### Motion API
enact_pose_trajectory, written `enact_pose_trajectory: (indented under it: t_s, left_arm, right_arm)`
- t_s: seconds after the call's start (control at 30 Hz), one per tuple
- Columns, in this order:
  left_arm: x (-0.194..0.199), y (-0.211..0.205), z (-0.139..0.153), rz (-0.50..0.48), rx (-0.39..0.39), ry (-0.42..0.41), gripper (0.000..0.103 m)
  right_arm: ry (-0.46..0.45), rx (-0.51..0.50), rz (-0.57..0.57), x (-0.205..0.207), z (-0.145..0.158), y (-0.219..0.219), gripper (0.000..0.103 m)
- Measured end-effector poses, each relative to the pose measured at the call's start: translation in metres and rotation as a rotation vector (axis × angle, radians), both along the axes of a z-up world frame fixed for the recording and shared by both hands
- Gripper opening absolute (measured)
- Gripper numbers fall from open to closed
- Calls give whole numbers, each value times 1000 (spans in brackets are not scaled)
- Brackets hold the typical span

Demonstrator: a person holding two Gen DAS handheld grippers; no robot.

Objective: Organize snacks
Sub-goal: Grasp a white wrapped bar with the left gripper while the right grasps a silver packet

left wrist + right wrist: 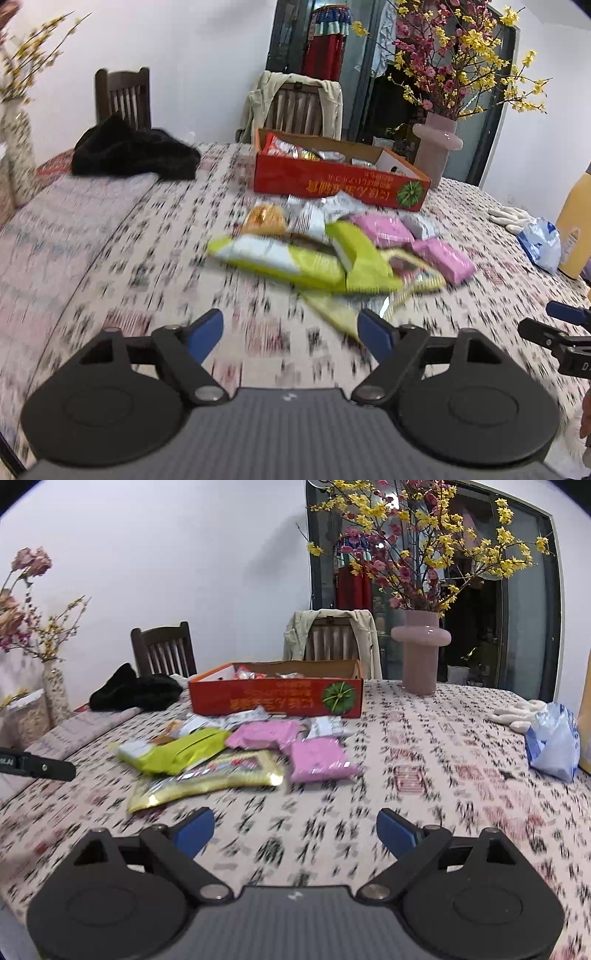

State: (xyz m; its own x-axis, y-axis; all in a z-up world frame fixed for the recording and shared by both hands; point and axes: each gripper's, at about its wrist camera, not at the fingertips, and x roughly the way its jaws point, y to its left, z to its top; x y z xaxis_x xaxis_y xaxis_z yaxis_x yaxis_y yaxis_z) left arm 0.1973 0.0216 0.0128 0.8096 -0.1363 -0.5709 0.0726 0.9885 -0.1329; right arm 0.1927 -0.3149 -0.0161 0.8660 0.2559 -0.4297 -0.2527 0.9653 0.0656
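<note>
A pile of snack packets lies on the patterned tablecloth: yellow-green bags (291, 262) (177, 755), pink packets (443, 258) (317, 760), silver packets (314, 218) and a gold-edged bag (221, 775). Behind them stands an open red cardboard box (332, 181) (277, 698) with several snacks inside. My left gripper (291, 330) is open and empty, just short of the pile. My right gripper (295, 830) is open and empty, in front of the pink packets. The right gripper's tip also shows at the right edge of the left wrist view (554, 328).
A pink vase with flowering branches (436, 147) (421, 653) stands right of the box. Black cloth (133, 151) (136, 690) lies at the back left. White gloves (517, 712) and a blue-white bag (554, 738) lie at the right. Chairs stand behind the table.
</note>
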Motion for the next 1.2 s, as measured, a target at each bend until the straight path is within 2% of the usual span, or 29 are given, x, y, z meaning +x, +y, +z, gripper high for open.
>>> enact_pose_trajectory:
  t_s: [0.07,0.23,0.43,0.53,0.63,0.7,0.8,0.93,0.97,1.2]
  left_arm:
    - [22,-5,3,-13,19,-11,76]
    - [78,-17,0,-33,72,1,60]
    - [133,-31,-6,-74,101,17,59]
    - [158,-36,-13,-93,112,35,59]
    - [178,-39,-21,-93,111,56,58]
    - [187,-38,-26,-94,100,76,52]
    - [193,-36,-32,-116,83,95,36]
    - [198,-37,-34,-138,84,85,30]
    - [199,-36,-34,-136,87,81,29]
    - [192,-34,-23,-125,88,54,19]
  right_arm:
    - [-7,-7,3,16,5,-2,95]
    - [-13,-17,10,64,16,-3,94]
    - [16,-44,17,123,19,1,93]
    - [50,-21,25,153,17,0,91]
    - [81,-17,20,181,14,1,84]
    - [86,-17,24,195,12,4,81]
    - [103,-17,30,214,8,7,75]
    - [148,-17,31,244,-6,12,67]
    - [157,-19,33,249,-9,14,61]
    - [192,-23,50,263,-22,17,45]
